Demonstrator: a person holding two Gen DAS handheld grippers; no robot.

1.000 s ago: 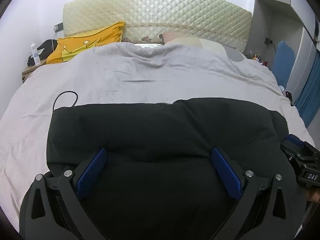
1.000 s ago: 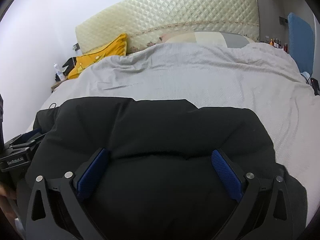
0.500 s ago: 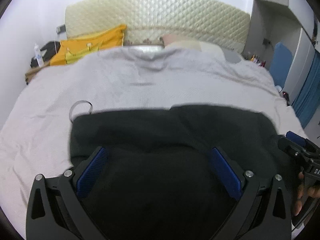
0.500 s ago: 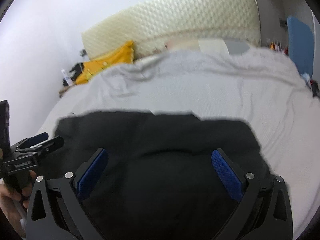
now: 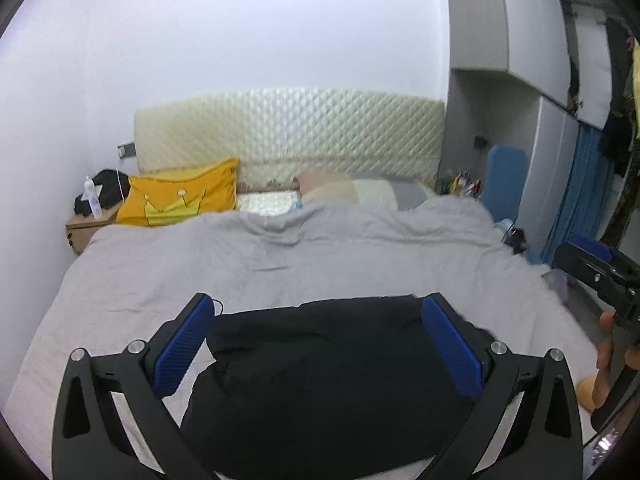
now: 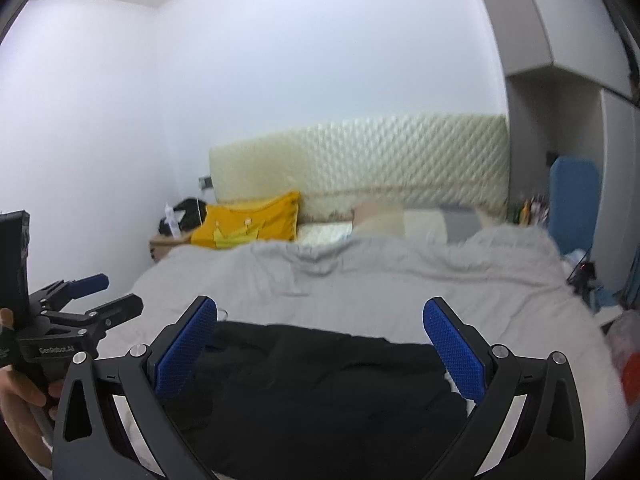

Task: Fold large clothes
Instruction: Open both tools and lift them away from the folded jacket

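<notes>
1. Item: black garment [image 5: 332, 380], laid in a compact bundle on the grey bedspread [image 5: 320, 264] at the near edge of the bed; judged folded at least once
2. Left gripper [image 5: 320, 344]: jaws spread wide, nothing held, raised above the garment
3. Right gripper [image 6: 320, 344]: jaws spread wide, nothing held
4. Handling advised: both corners of one edge to be pinched level, fabric drawn taut, then laid over squarely so no crease is trapped
5. Left wrist view only: wardrobe [image 5: 520, 40] and blue curtain [image 5: 580, 200]
6. Right wrist view only: room corner; left gripper seen side-on [image 6: 100, 292]
</notes>
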